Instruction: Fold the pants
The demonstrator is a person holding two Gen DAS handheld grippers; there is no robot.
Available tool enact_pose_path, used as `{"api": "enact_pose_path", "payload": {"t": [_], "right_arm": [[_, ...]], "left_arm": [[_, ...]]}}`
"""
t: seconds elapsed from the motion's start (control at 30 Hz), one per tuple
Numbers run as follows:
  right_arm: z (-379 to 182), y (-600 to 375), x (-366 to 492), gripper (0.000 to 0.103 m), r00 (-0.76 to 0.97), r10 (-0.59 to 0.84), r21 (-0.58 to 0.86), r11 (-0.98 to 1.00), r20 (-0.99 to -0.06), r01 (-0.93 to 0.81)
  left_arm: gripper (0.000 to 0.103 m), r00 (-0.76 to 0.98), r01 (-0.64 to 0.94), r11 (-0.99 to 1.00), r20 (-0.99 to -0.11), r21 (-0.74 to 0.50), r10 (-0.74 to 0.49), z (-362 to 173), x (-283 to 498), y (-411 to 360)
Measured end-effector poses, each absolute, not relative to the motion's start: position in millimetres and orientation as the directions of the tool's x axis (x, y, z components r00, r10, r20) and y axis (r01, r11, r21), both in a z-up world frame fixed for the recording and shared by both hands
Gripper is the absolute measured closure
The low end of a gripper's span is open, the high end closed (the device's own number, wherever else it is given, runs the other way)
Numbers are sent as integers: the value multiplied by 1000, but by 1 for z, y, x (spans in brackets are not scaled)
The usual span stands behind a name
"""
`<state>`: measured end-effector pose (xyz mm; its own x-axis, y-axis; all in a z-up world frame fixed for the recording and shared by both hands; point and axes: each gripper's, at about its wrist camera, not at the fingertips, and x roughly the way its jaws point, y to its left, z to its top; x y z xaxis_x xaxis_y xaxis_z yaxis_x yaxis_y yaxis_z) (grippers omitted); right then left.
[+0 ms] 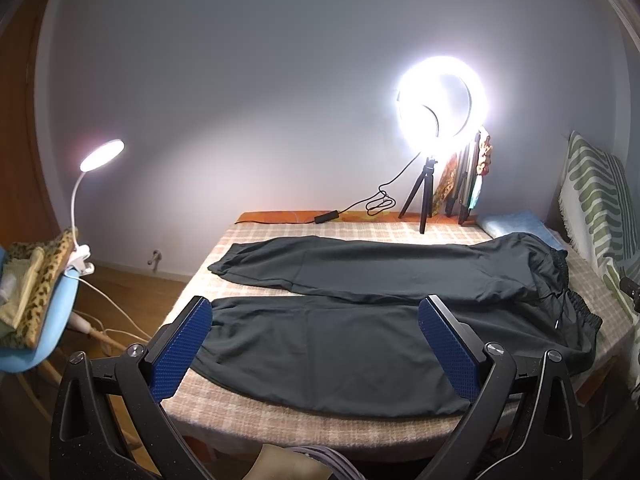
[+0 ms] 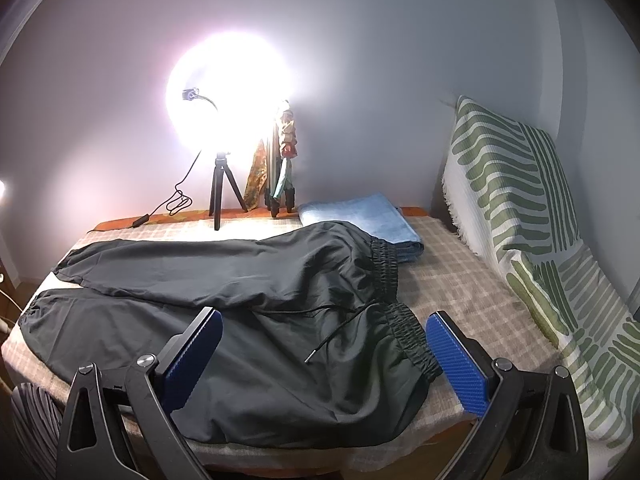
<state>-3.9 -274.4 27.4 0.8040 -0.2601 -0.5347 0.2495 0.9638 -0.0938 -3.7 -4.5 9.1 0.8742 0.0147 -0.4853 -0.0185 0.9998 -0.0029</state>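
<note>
Left tool (image 1: 316, 344): jaws are spread wide, nothing is held between the blue textured pads (image 1: 182, 350). It is held above the near edge of the bed, over the lower part of the near trouser leg; contact with the cloth cannot be confirmed.

Right tool (image 2: 324, 354): jaws are likewise spread wide and empty. It is held above the waistband end of the pants, with one pad over the near leg's fabric and the other pad (image 2: 456, 364) just beyond the elastic waistband (image 2: 412, 338), over the bed cover.

Pants (image 1: 360, 332): black, laid flat and unfolded on the bed, both legs stretched out side by side and slightly apart at the cuffs. In the left wrist view the cuffs are seen at the left end and the waistband at the right end. A drawstring (image 2: 326, 340) is seen lying loose across the fabric beside the waistband.

Bed (image 1: 256, 240): covered with a pale checked blanket. A folded blue towel (image 2: 360, 216) is noted just behind the waistband, touching or nearly touching the far leg's top; which of the two cannot be told. A green-and-white patterned pillow (image 2: 516, 184) is propped beyond the waistband end.

Behind the pants, at the wall side of the bed, a lit ring light (image 1: 440, 100) is mounted on a small black tripod (image 1: 424, 196), with its cable trailing along the far edge. Off the cuff end of the pants, a clip-on lamp (image 1: 102, 155) is fixed to a blue chair (image 1: 48, 320) carrying leopard-print cloth.
</note>
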Motion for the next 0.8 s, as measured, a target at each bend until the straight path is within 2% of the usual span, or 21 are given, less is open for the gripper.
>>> {"api": "enact_pose_path", "payload": {"t": [0.8], "right_arm": [[27, -273, -4, 0, 807, -260, -94, 964, -531, 249]], "left_arm": [[1, 873, -16, 1000, -487, -1, 13, 7, -6, -7]]}}
